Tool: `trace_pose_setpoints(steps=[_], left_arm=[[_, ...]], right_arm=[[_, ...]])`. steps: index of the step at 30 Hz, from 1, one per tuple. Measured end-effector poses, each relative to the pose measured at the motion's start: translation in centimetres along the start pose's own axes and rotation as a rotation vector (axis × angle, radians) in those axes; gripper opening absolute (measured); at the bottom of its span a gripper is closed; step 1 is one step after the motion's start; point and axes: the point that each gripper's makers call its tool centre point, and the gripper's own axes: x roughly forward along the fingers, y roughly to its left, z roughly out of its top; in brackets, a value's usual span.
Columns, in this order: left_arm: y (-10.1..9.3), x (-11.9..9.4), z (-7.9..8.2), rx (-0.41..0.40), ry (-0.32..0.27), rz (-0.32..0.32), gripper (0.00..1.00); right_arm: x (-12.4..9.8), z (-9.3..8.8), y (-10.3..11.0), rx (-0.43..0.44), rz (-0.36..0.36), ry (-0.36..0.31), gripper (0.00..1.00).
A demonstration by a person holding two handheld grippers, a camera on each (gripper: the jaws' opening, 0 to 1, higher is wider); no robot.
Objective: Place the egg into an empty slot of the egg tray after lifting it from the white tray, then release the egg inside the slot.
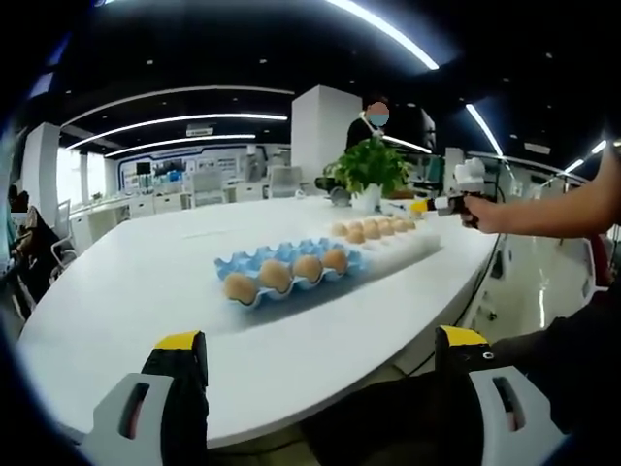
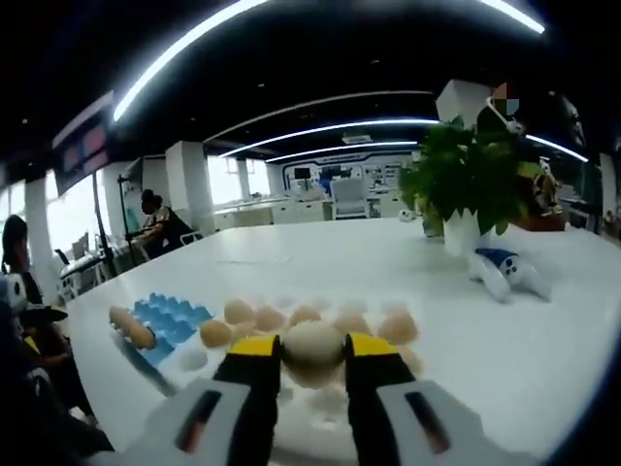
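Egg sits clamped between the yellow-tipped jaws of the right gripper, just above the white tray and its rows of brown eggs. Blue egg tray, beside the white tray on the worktop, carries four eggs. Left gripper hangs at the worktop's near edge, jaws wide and empty.
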Motion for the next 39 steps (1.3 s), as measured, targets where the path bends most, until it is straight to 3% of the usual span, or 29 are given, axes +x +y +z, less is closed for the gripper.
trace_pose_setpoints(steps=[2,9,12,21,28,29,32,39], left_arm=[[0.0,0.0,-0.1,0.001,0.002,0.002,0.99],[-0.3,-0.1,-0.7,-0.012,0.008,0.007,0.99],[-0.4,-0.1,-0.9,-0.007,0.014,0.005,0.99],[-0.5,-0.3,-0.9,-0.017,0.010,0.010,0.99],[-0.2,-0.6,-1.4,-0.032,0.010,0.016,0.98],[-0.2,-0.6,-1.5,-0.037,0.015,0.016,0.98],[-0.1,-0.7,-1.7,-0.036,0.023,0.016,0.98],[0.6,-1.2,-1.8,-0.033,0.026,0.026,0.98]], right_arm=[[0.4,0.0,1.1,0.001,0.025,-0.009,0.26],[3.1,-1.0,8.1,-0.007,0.184,0.013,0.26],[4.0,-1.3,11.3,0.031,0.259,0.017,0.26],[5.4,-2.7,17.1,-0.071,0.391,0.077,0.26],[6.1,-4.4,18.5,-0.172,0.425,0.157,0.26],[6.2,-5.2,18.6,-0.206,0.426,0.207,0.26],[6.5,-6.1,19.1,-0.241,0.441,0.247,0.26],[6.7,-7.1,18.8,-0.282,0.436,0.293,0.26]])
